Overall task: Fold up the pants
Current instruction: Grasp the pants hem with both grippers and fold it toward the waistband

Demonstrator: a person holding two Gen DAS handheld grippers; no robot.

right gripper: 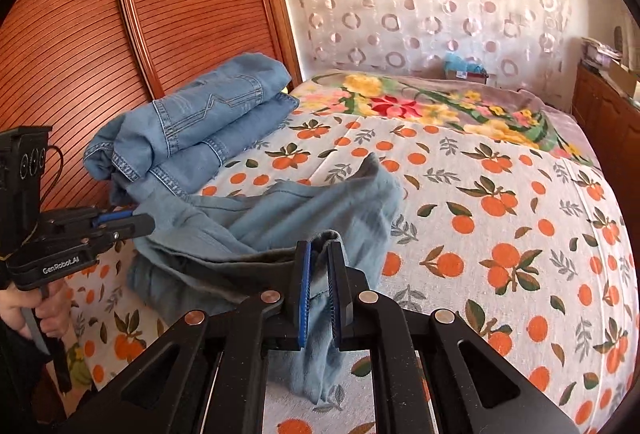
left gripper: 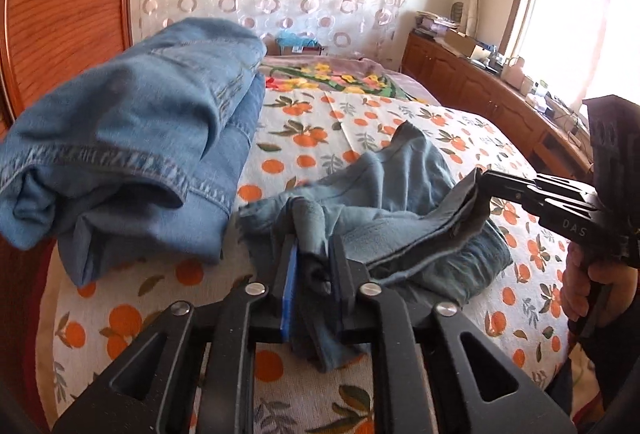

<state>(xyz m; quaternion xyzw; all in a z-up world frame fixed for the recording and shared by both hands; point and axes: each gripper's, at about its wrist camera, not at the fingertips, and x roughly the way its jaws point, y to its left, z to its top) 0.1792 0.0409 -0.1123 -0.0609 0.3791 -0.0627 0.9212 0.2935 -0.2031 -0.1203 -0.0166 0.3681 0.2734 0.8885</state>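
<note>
Grey-blue soft pants (left gripper: 400, 186) (right gripper: 288, 210) lie crumpled on the orange-print bedspread (right gripper: 500, 202), stretched between both grippers. My left gripper (left gripper: 314, 242) (right gripper: 140, 219) has a bunched fold of the pants between its jaws, which stand somewhat apart, with a dark gap beside the cloth. My right gripper (right gripper: 320, 246) (left gripper: 480, 180) is shut on another edge of the pants, lifted a little off the bed. Loose cloth hangs below each gripper.
Folded blue denim jeans (left gripper: 140, 122) (right gripper: 200, 122) sit at the bed's left side against a slatted wooden panel (right gripper: 140, 14). A floral blanket (right gripper: 440, 102) covers the far end. A wooden cabinet (left gripper: 480, 86) with clutter runs along the right under a window. A hand (left gripper: 580, 274) grips each handle.
</note>
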